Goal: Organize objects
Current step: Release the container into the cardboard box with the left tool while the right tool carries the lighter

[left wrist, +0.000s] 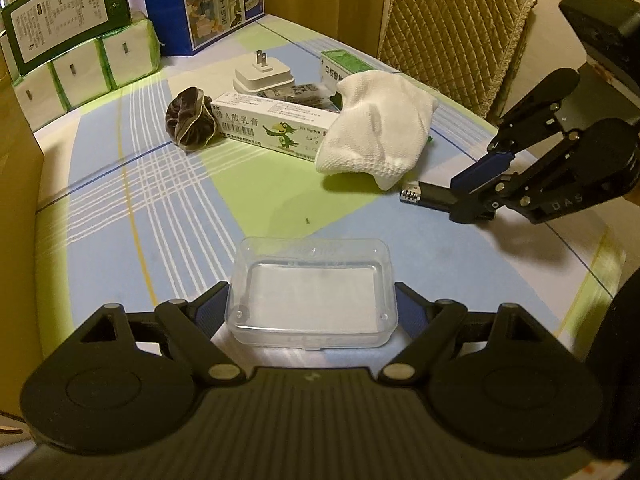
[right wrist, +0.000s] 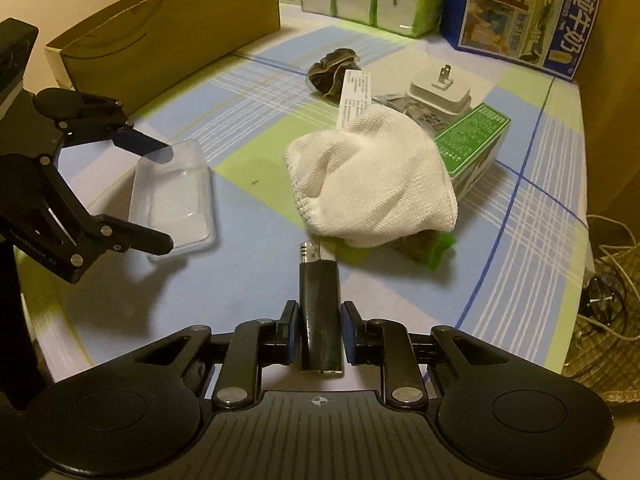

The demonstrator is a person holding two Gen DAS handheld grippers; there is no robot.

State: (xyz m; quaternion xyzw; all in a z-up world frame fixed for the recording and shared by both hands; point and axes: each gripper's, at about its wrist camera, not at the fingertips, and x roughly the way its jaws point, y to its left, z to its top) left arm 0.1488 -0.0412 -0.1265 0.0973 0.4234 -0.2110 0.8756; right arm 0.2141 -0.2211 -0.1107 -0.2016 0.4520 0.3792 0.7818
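L gripper [left wrist: 311, 312] spread wide round clear plastic box [left wrist: 310, 294] at 6 o'clock on checked cloth [left wrist: 120, 184], pads beside its walls; white rag [left wrist: 372, 136] at 1 o'clock; R gripper [right wrist: 319, 330] pinching black lighter [right wrist: 320, 312], 3 o'clock, near rag

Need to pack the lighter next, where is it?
The lighter sits between the right gripper fingers, just before the white cloth.

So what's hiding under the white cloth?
The white cloth drapes over one end of the long ointment box and a corner of the green box. Something green and brown peeks out beneath; the rest is covered.
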